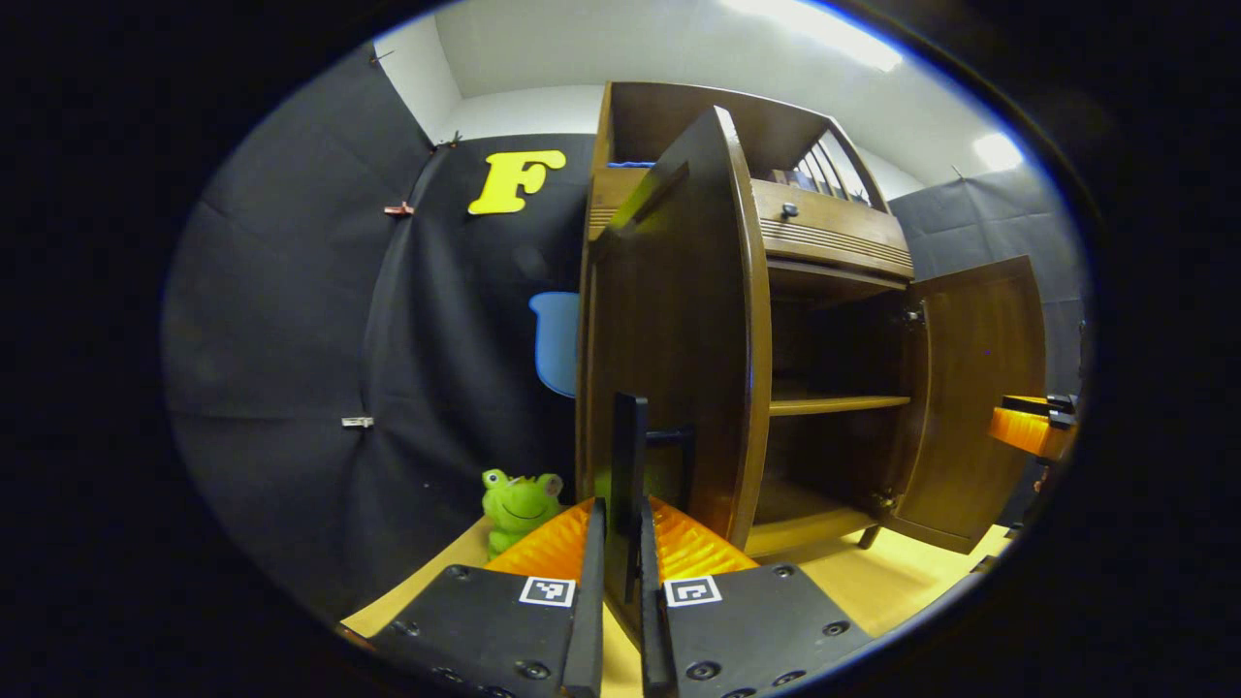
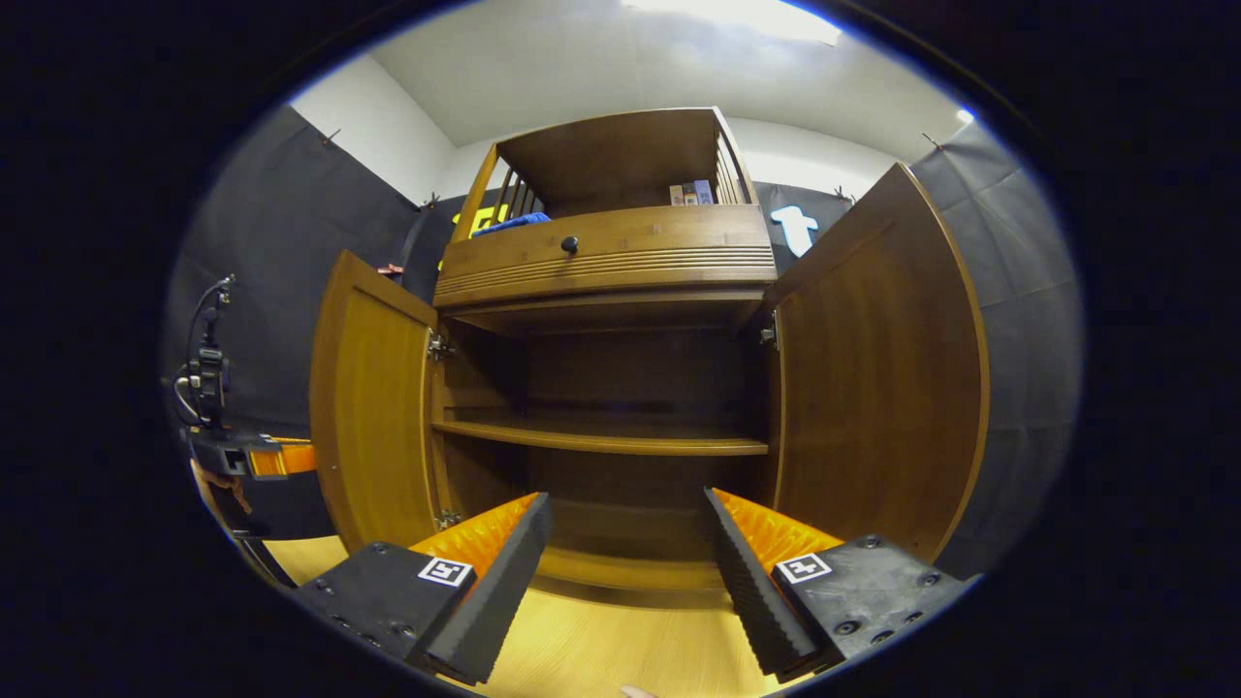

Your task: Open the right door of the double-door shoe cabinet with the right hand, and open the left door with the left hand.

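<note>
Left gripper view, nearest: left gripper [image 1: 620, 557] fingers narrow, pinched on the dark vertical handle [image 1: 630, 456] of the left door [image 1: 679, 330]. Door swung out toward the camera, edge-on, dark brown wood with a curved top edge. Green frog toy [image 1: 520, 506] sits on the yellow desk [image 1: 873, 582] just left of the fingers, beside the cabinet base. Farther right, the right door [image 1: 979, 397] stands open, and the other gripper shows at the far right edge.

Right gripper view, nearest: right gripper [image 2: 625, 567] fingers wide apart, holding nothing, hovering over the desk in front of the shoe cabinet [image 2: 606, 262]. Cabinet faces the camera, both doors swung out to the sides, warm brown wood, metal hinges on the inner edges. Inside: one shelf [image 2: 601, 436] across the middle, dark back panel, nothing seen on it. Above the doors a drawer front with grooved lines and a small dark knob [image 2: 569, 244]. Open top compartment with slatted sides holds blue cloth [image 2: 509, 224] at left and small boxes [image 2: 690, 193] at right; box print too small to read. Square tracking markers on the gripper bodies; no readable brand.
</note>
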A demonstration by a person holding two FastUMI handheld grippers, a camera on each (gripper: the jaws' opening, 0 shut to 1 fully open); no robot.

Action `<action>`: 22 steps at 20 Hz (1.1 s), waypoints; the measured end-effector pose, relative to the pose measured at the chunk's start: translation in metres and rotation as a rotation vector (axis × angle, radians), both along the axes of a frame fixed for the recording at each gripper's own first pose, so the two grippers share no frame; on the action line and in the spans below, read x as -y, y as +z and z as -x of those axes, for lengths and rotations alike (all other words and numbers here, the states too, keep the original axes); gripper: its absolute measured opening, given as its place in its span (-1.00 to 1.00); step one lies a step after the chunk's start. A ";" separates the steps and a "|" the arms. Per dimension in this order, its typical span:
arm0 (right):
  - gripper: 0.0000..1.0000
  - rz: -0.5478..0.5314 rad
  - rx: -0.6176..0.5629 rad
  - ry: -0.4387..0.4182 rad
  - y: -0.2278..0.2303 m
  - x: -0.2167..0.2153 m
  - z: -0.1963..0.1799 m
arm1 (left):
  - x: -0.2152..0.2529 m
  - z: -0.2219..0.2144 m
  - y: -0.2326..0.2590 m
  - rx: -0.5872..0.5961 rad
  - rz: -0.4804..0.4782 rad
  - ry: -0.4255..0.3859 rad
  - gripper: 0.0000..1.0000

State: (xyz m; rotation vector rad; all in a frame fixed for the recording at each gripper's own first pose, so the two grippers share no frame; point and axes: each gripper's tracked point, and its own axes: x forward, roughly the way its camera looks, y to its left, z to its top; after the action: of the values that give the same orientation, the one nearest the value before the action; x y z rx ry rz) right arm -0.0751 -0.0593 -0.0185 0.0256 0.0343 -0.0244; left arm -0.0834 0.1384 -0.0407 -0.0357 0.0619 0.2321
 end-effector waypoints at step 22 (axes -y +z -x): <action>0.92 0.055 -0.021 0.062 -0.007 -0.045 -0.040 | 0.094 0.051 0.038 0.039 0.011 -0.255 -0.32</action>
State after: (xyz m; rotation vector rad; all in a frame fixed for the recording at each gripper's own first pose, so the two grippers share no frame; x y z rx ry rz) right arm -0.0352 -0.0141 -0.0259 -0.0311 0.0551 0.0366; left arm -0.1343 0.0445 -0.0030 -0.0427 0.0287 -0.0238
